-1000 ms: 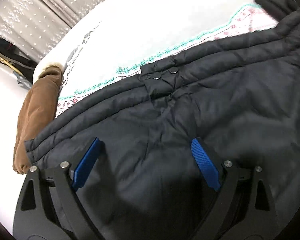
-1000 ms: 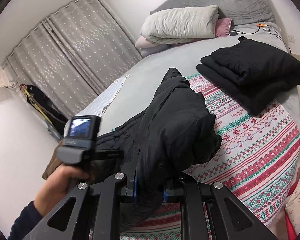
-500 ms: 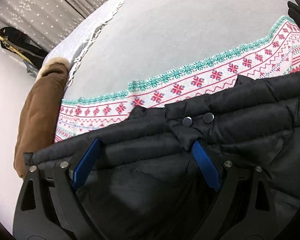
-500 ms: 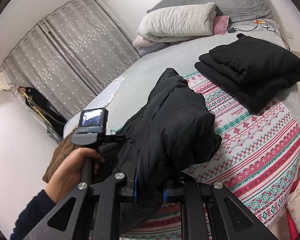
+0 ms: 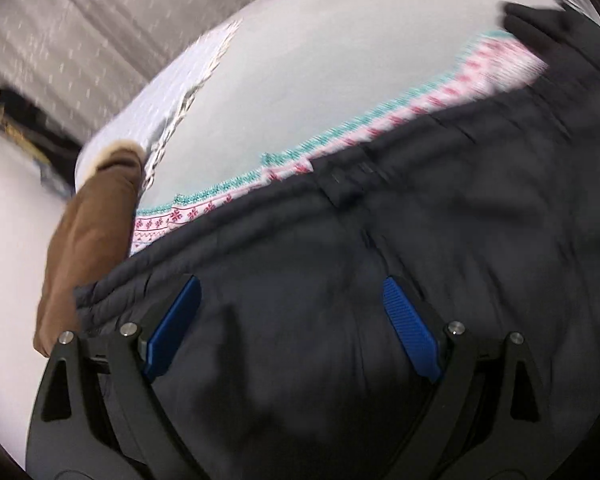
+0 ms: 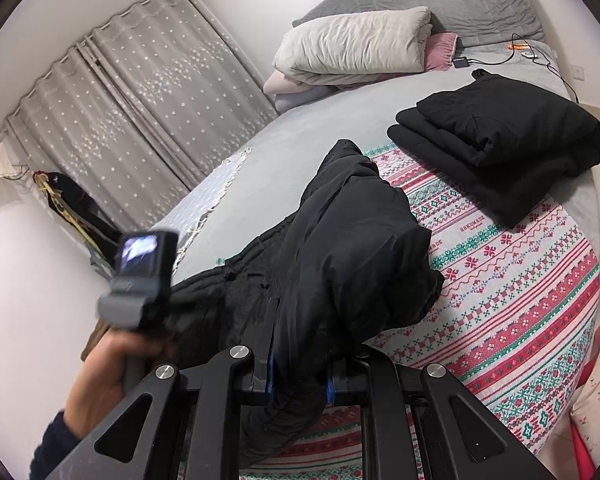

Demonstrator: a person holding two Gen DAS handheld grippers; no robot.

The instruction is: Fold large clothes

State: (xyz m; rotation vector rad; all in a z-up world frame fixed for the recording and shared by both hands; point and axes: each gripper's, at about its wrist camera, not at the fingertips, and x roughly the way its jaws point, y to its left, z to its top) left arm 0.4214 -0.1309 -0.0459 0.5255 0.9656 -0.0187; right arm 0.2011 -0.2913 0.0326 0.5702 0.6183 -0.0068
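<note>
Grey bed (image 6: 308, 148) fills the room, patterned blanket (image 6: 512, 288) over its near half. Black puffer jacket (image 6: 352, 248) lies on the blanket's left part, hem edge running along the teal border (image 5: 236, 188). Right gripper (image 6: 299, 376) fingers clamped on a raised jacket fold. Left gripper (image 5: 292, 320) fingers spread wide over the jacket, gripping nothing. Folded black stack (image 6: 500, 140) sits far right; bare grey sheet between it and the curtains (image 6: 132, 112). Brown garment (image 5: 88, 240) at bed's left edge.

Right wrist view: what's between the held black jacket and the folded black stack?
Only bare patterned blanket separates the black jacket from the folded black stack, in the right wrist view.
</note>
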